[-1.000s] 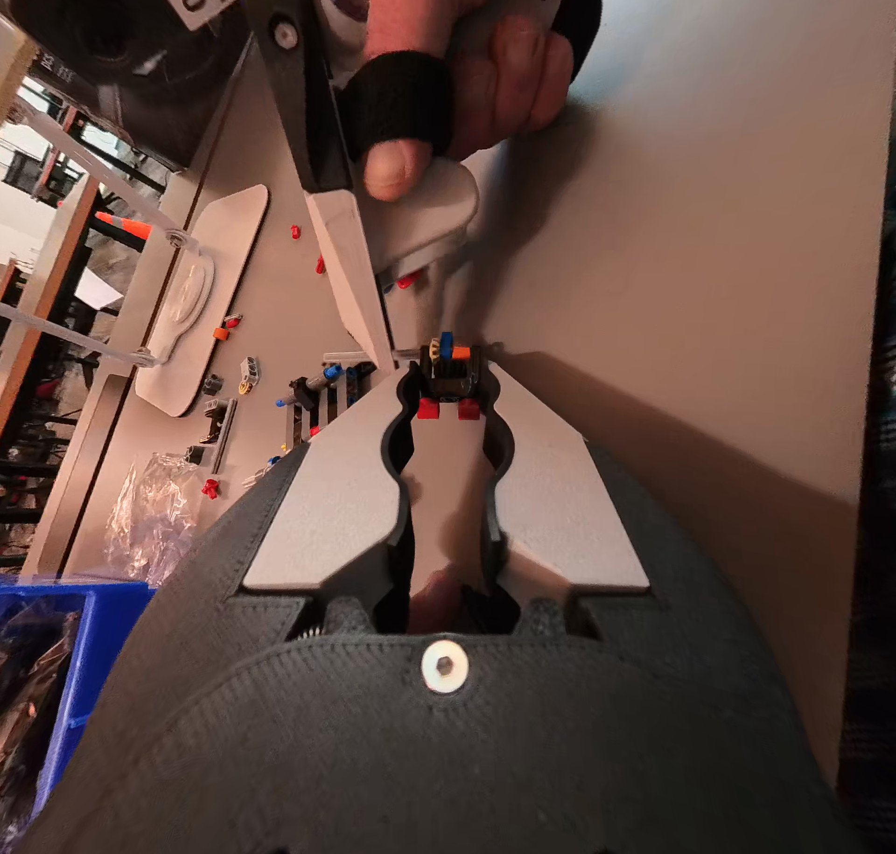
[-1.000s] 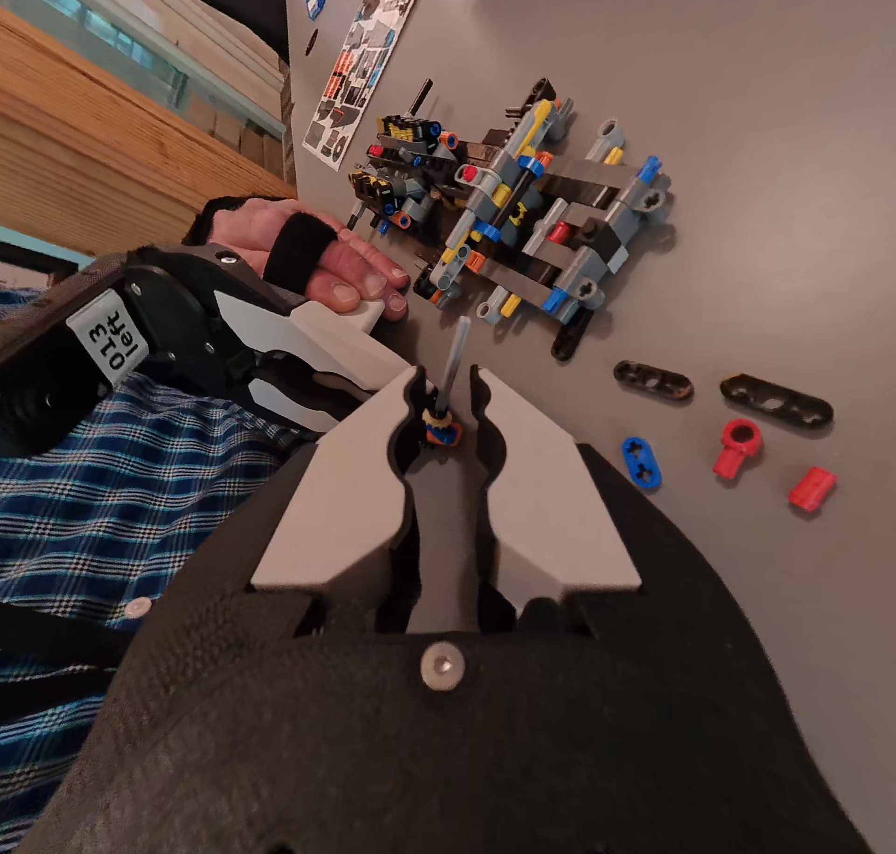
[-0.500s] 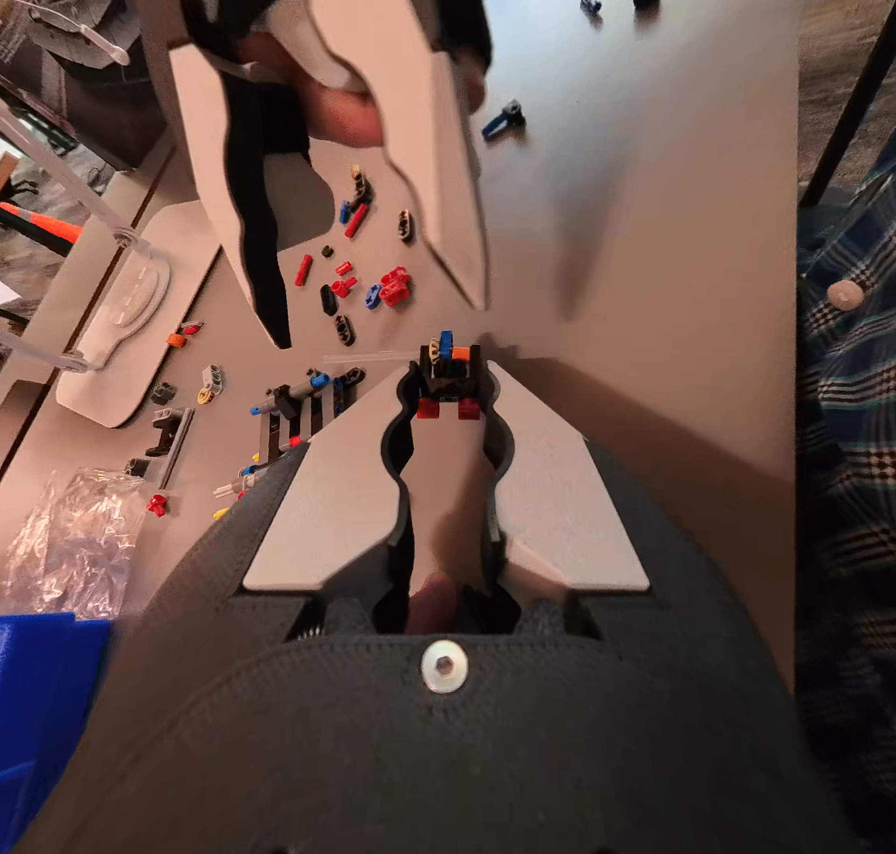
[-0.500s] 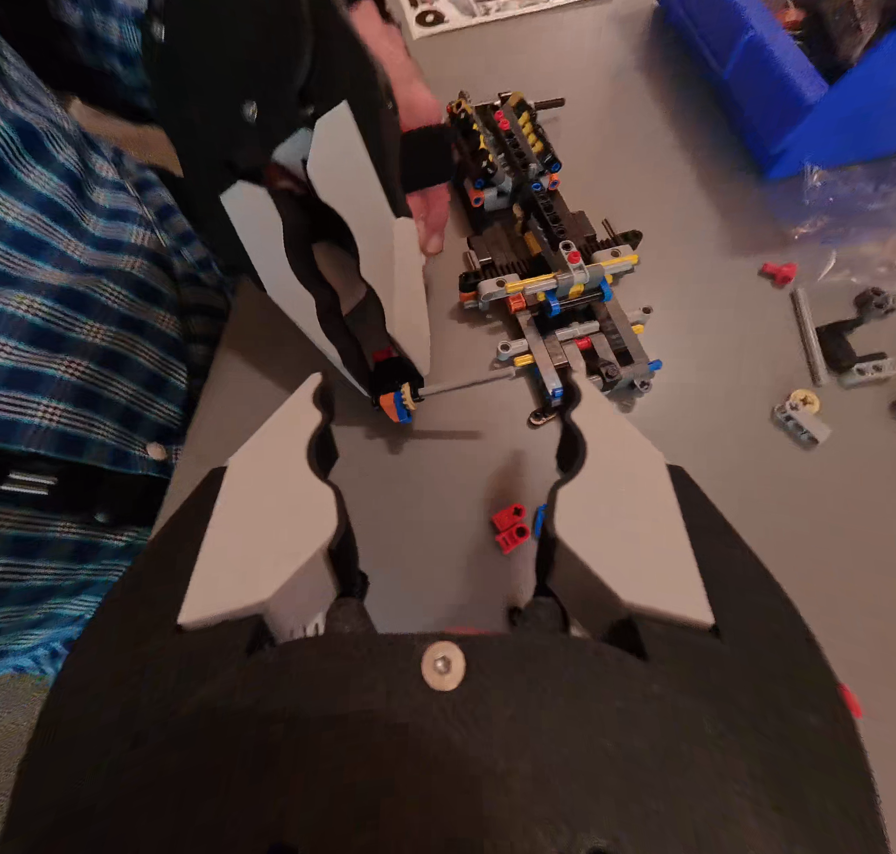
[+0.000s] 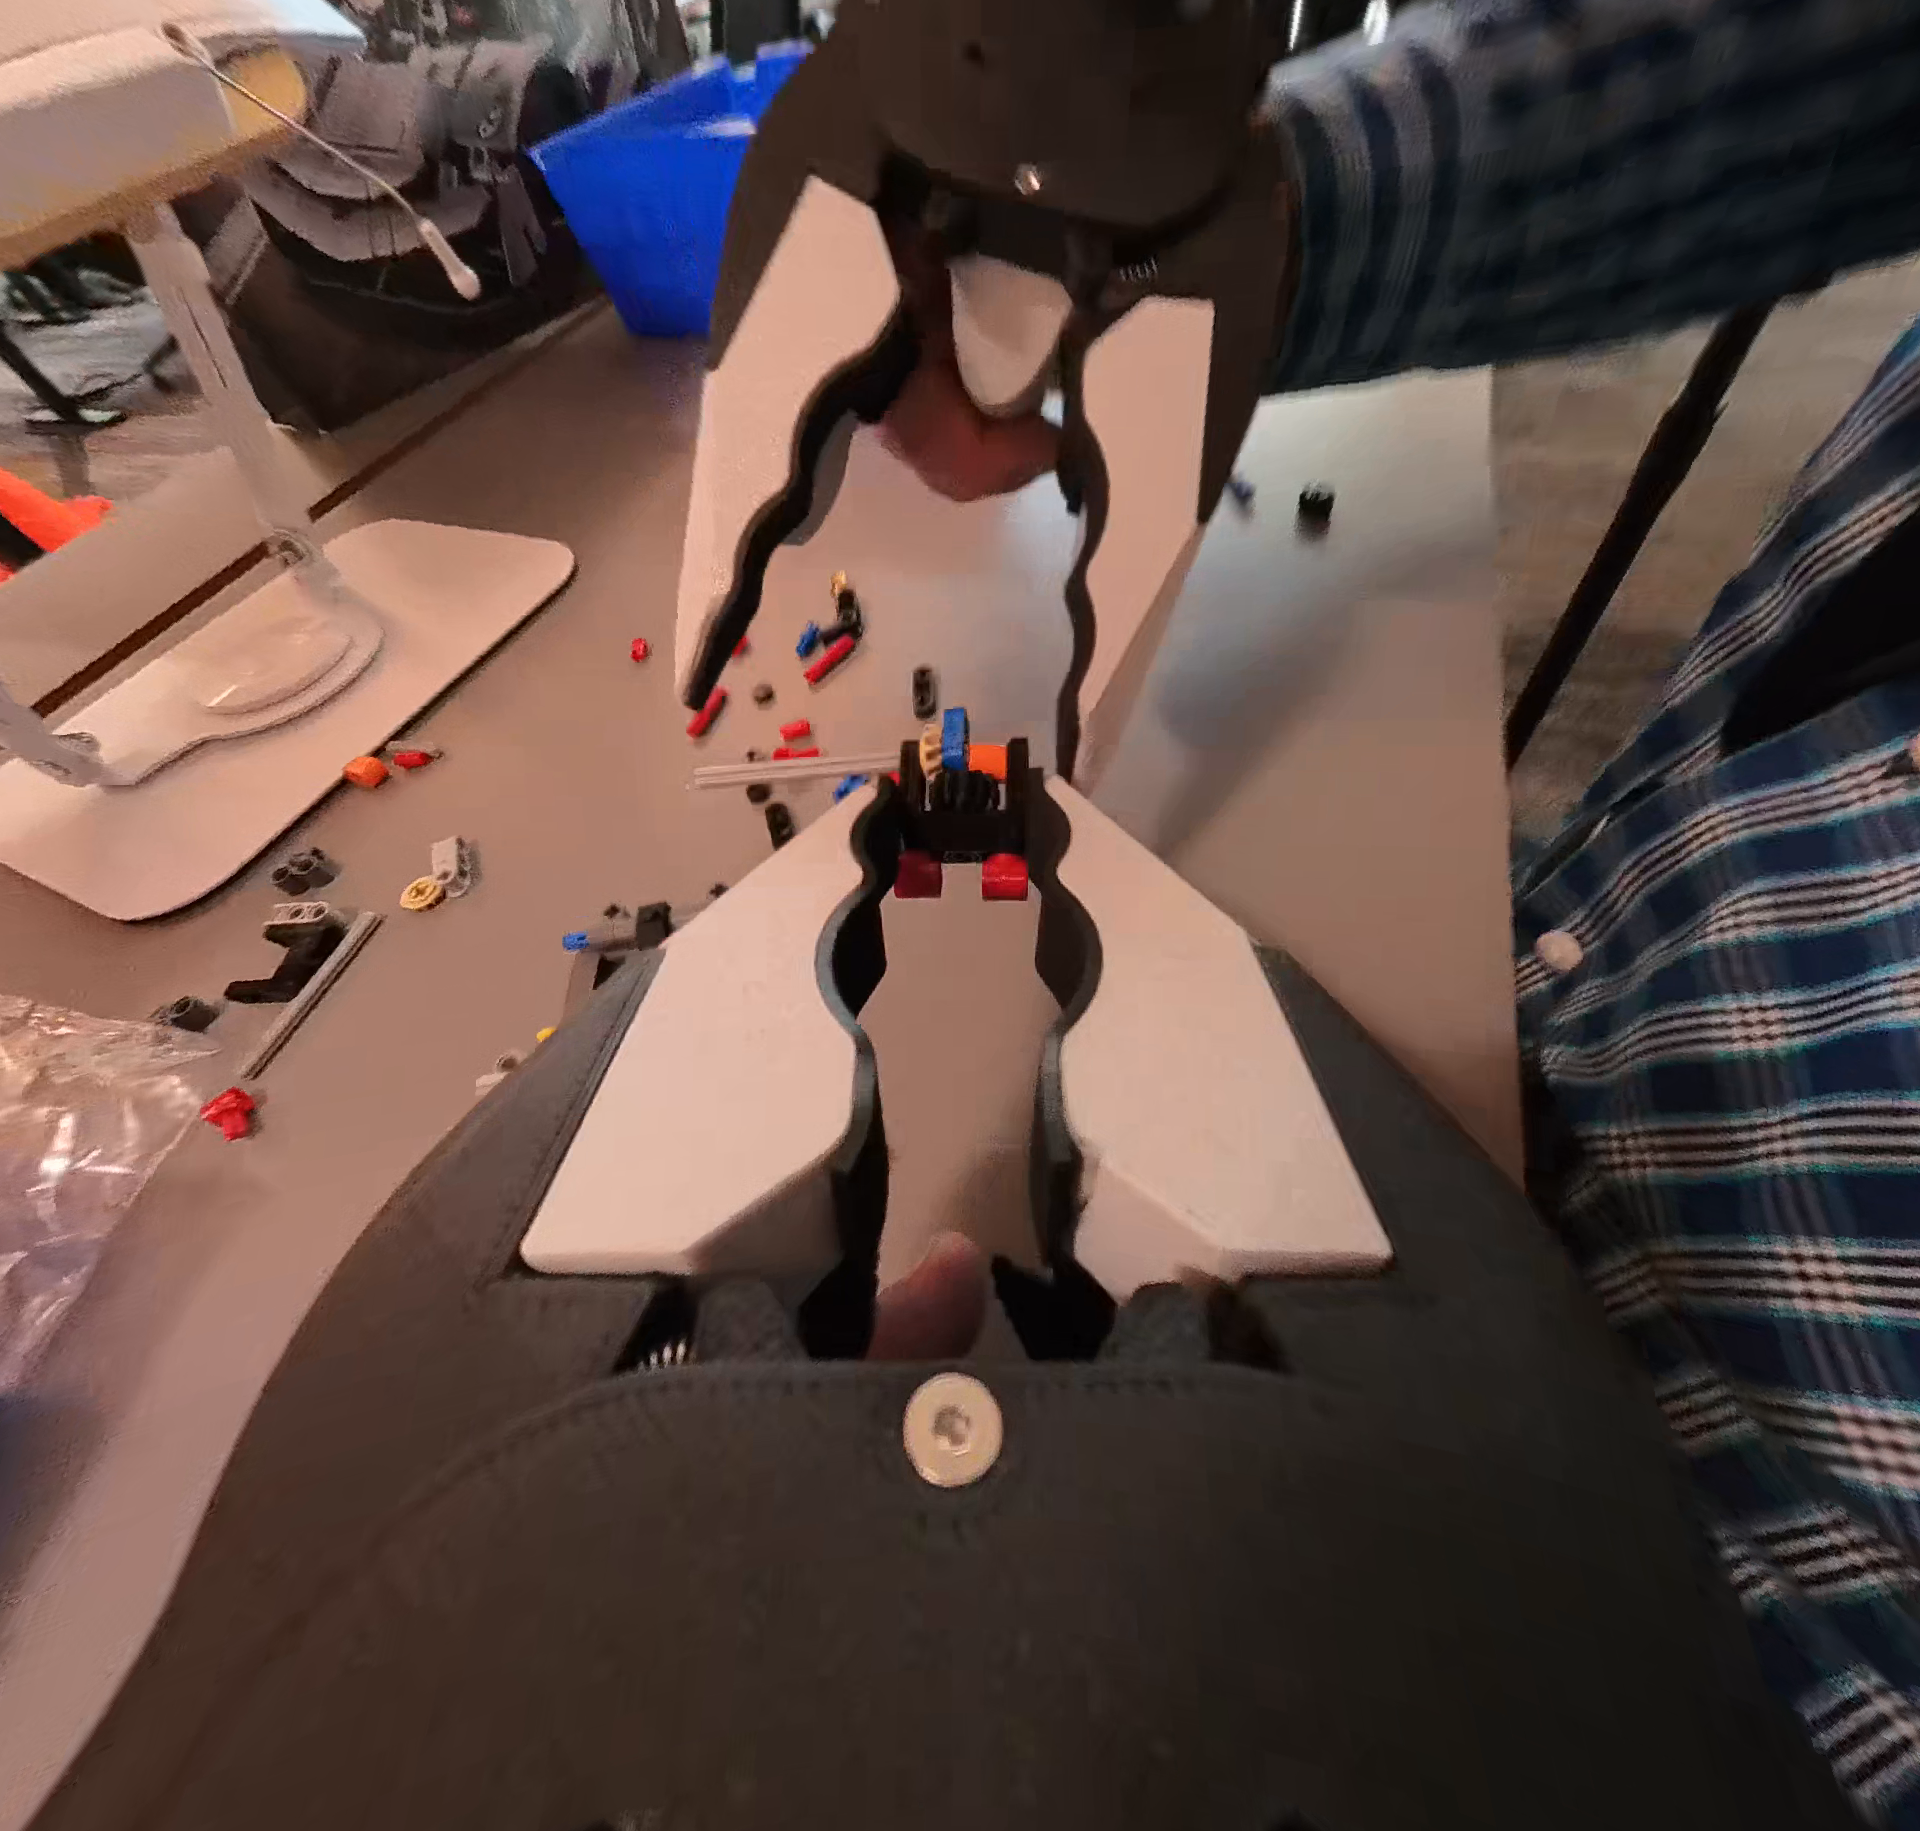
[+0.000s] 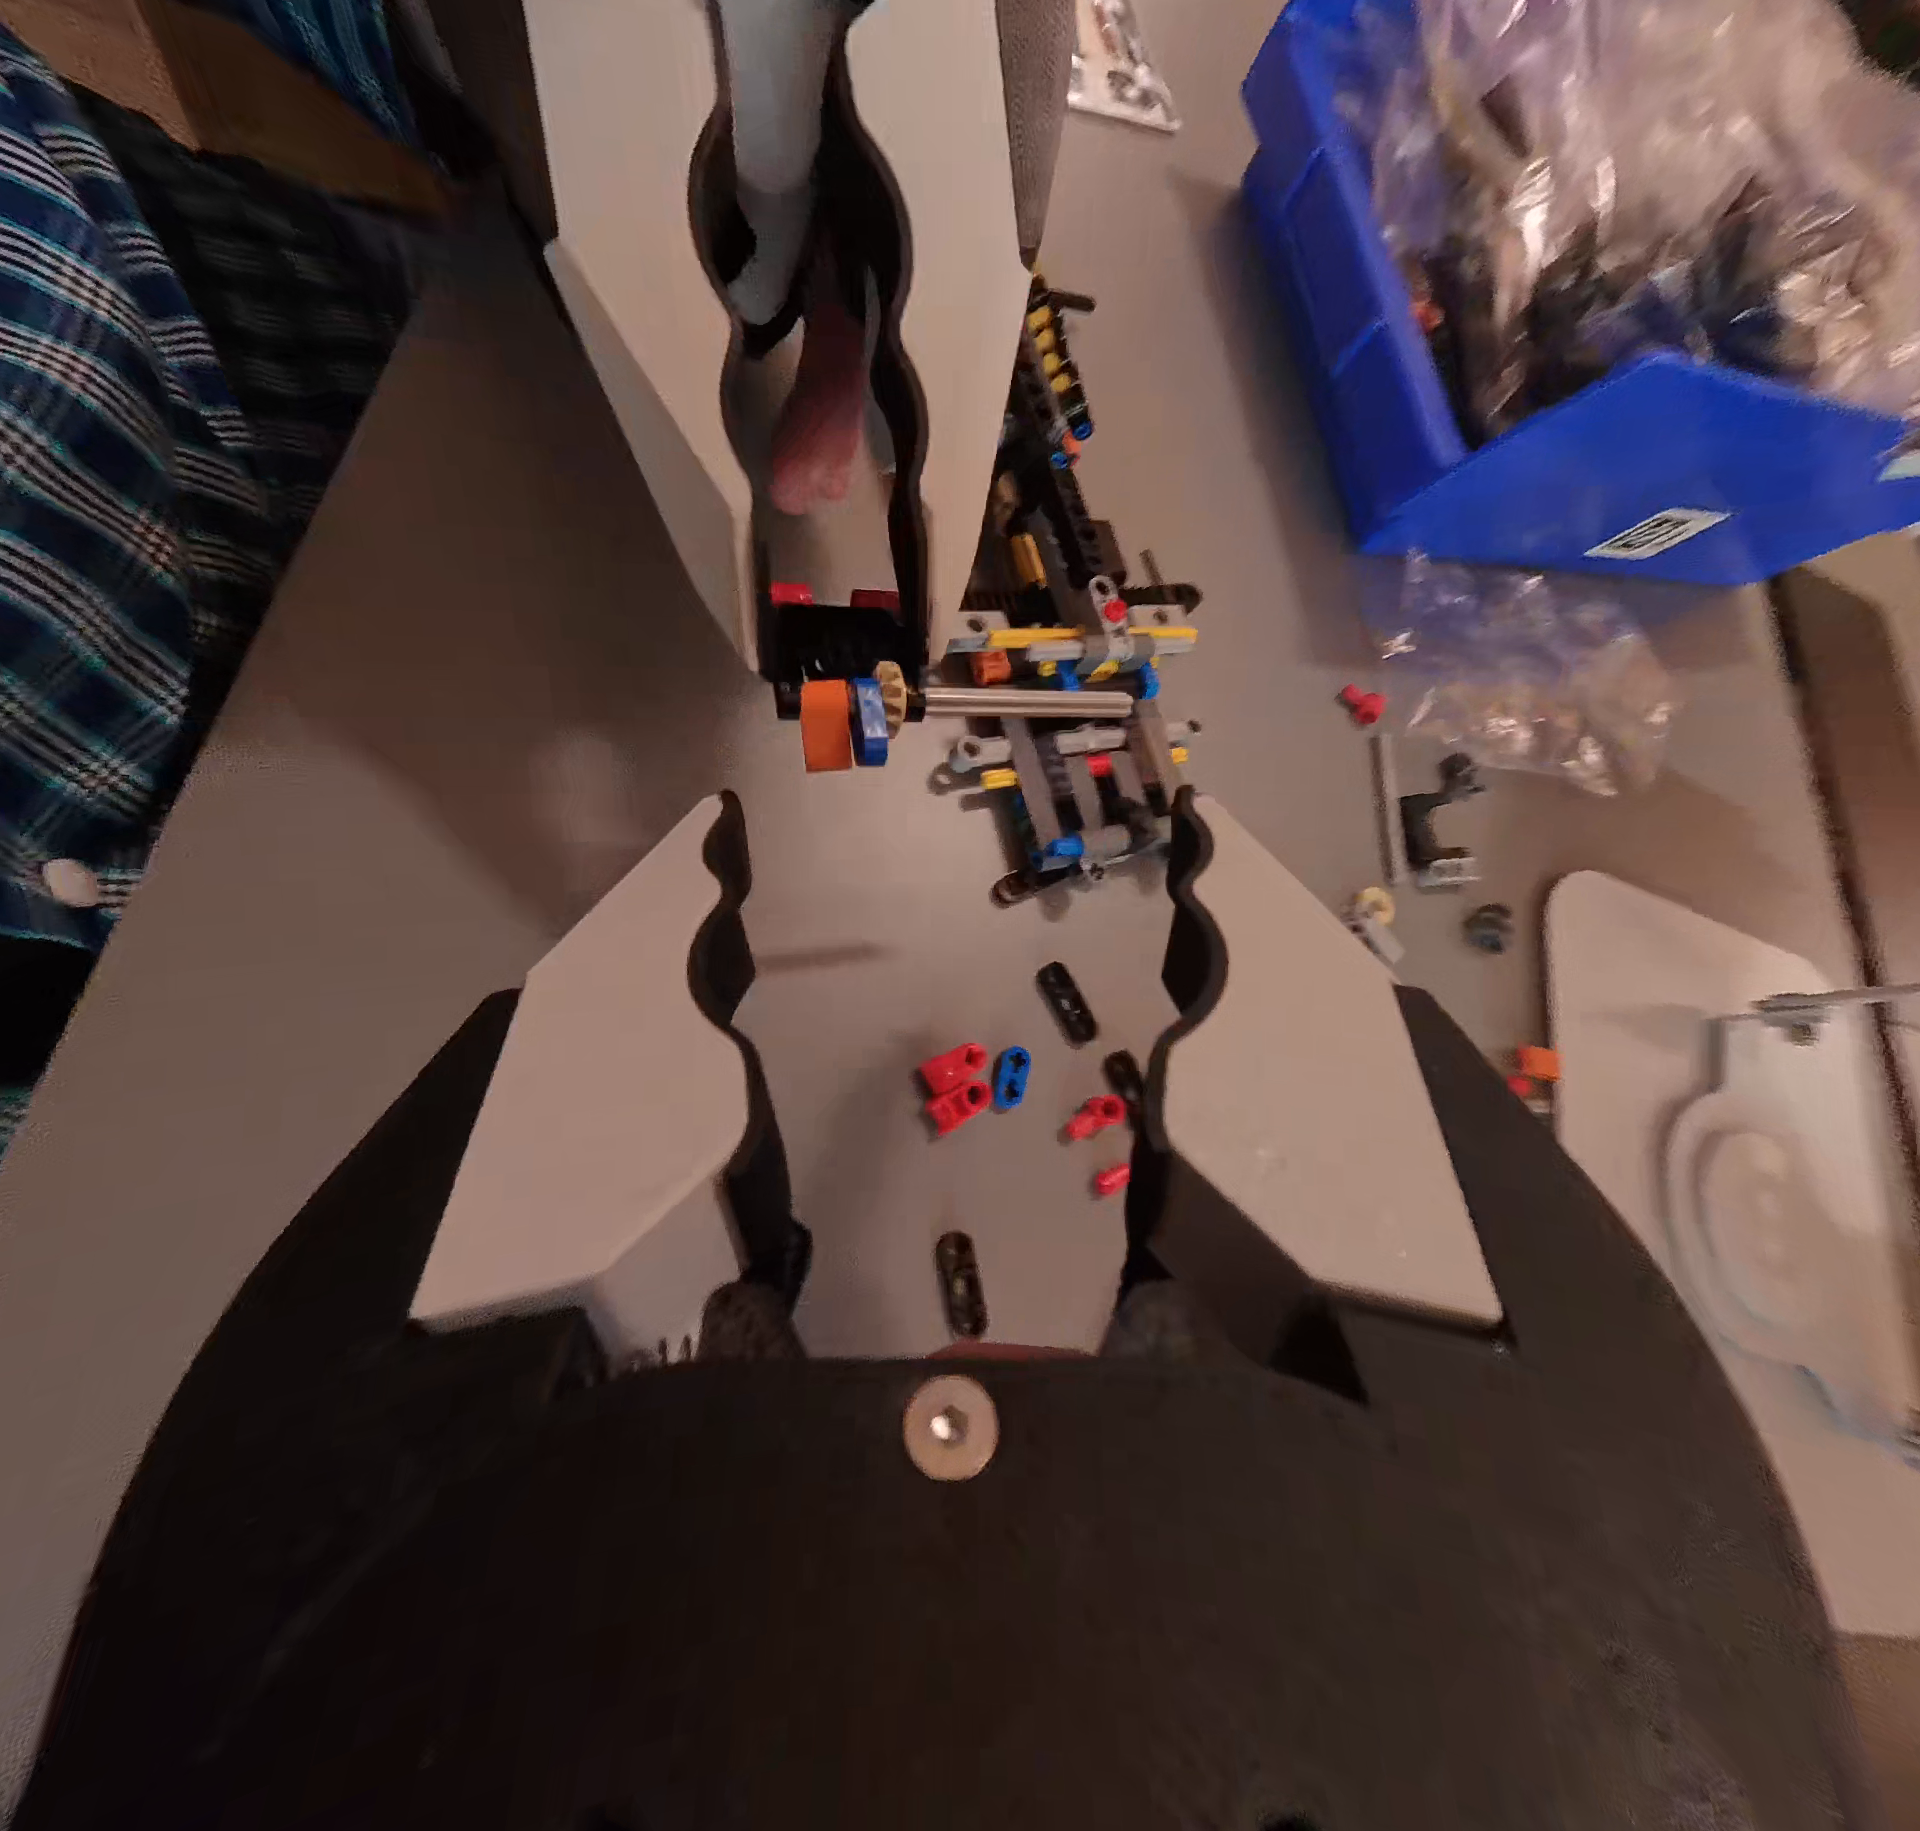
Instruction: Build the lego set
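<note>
Two grippers face each other above the grey table [image 6: 312,742]. Left gripper [image 5: 961,794] is clamped on a small black subassembly [image 5: 961,815] (grey axle sticking out sideways, orange and blue bits on it). Right gripper [image 6: 951,825] is spread wide, empty, above loose red and blue pieces [image 6: 966,1095]. Main chassis [image 6: 1081,701] lies on the table beside the axle tip.

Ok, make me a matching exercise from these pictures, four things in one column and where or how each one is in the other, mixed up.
1. left tool
2. right tool
3. blue bin
4. red pieces

A. lying loose on the table
B. holds clear plastic bags
C. open, holding nothing
D. shut on the small lego assembly

Pairs: 1-D, 2-C, 3-B, 4-A
</note>
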The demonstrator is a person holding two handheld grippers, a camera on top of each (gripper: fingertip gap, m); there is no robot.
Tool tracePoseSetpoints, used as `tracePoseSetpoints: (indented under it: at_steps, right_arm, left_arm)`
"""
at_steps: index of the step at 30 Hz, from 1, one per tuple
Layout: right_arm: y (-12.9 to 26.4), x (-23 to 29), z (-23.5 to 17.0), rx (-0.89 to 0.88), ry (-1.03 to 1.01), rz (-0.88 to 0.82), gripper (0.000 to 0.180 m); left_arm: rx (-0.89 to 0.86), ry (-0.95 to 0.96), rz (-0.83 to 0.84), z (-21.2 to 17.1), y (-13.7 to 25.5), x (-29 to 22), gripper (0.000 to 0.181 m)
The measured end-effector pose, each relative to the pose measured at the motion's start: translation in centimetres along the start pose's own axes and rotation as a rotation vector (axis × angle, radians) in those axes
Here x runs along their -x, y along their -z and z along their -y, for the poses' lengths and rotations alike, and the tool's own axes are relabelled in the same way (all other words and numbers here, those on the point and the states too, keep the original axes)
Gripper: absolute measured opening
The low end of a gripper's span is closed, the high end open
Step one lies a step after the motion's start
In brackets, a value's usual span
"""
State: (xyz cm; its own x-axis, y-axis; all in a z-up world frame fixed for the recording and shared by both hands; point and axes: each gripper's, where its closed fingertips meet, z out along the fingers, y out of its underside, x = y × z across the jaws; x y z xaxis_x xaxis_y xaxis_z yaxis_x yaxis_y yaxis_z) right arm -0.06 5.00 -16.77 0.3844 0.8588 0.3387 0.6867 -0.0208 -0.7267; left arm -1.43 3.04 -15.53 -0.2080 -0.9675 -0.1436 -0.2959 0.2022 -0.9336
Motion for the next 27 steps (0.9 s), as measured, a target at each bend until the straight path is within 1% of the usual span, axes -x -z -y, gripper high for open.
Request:
tracePoseSetpoints:
  at_steps: [2,4,7,10,11,12,13,16,17,18,20,22,24,27]
  right_arm:
    - [0.5,-0.6,0.8,-0.014,0.053,-0.065,0.077]
    - [0.9,-1.0,1.6,-0.024,0.062,-0.103,0.076]
    - [1.7,-1.9,2.3,-0.052,-0.005,-0.153,0.075]
    - [3.6,-2.8,2.9,-0.114,-0.123,-0.188,0.065]
    - [4.2,-2.6,3.1,-0.139,-0.181,-0.164,0.057]
    - [4.7,-2.5,3.3,-0.171,-0.242,-0.134,0.043]
    - [5.1,-2.4,3.6,-0.21,-0.324,-0.103,0.038]
    - [6.1,-1.2,5.6,-0.406,-0.659,0.151,0.028]
    - [6.2,-1.5,5.8,-0.452,-0.753,0.186,0.025]
    - [6.2,-1.5,5.7,-0.474,-0.798,0.211,0.023]
    - [6.0,-1.4,5.5,-0.514,-0.856,0.24,0.026]
    - [6.0,-0.8,6.4,-0.583,-0.913,0.339,0.027]
    - [6.0,-0.6,7.3,-0.636,-0.941,0.386,0.028]
    - [6.5,-1.3,8.3,-0.777,-1.021,0.481,0.026]
  left_arm:
    - [-0.057,0.054,-0.031,1.1,0.4,0.1,0.022]
    - [-0.113,0.107,-0.056,2.2,0.7,0.3,0.022]
    - [-0.202,0.187,-0.091,3.7,1.2,0.5,0.022]
    - [-0.295,0.246,-0.097,5.0,1.9,1.2,0.022]
    - [-0.332,0.259,-0.102,5.5,2.2,1.4,0.022]
    - [-0.363,0.261,-0.102,5.9,2.5,1.6,0.022]
    - [-0.378,0.244,-0.087,6.2,2.7,1.9,0.022]
    - [-0.369,0.12,-0.028,6.7,2.8,2.0,0.022]
    - [-0.371,0.081,-0.014,7.0,2.8,2.0,0.022]
    - [-0.368,0.048,-0.003,7.3,2.9,2.0,0.022]
    - [-0.381,0.021,0.001,7.7,3.0,2.0,0.022]
    - [-0.395,0.003,-0.002,8.0,3.1,2.0,0.022]
    - [-0.416,-0.021,-0.001,8.5,3.2,2.0,0.022]
    - [-0.423,-0.065,0.003,9.0,3.2,1.9,0.022]
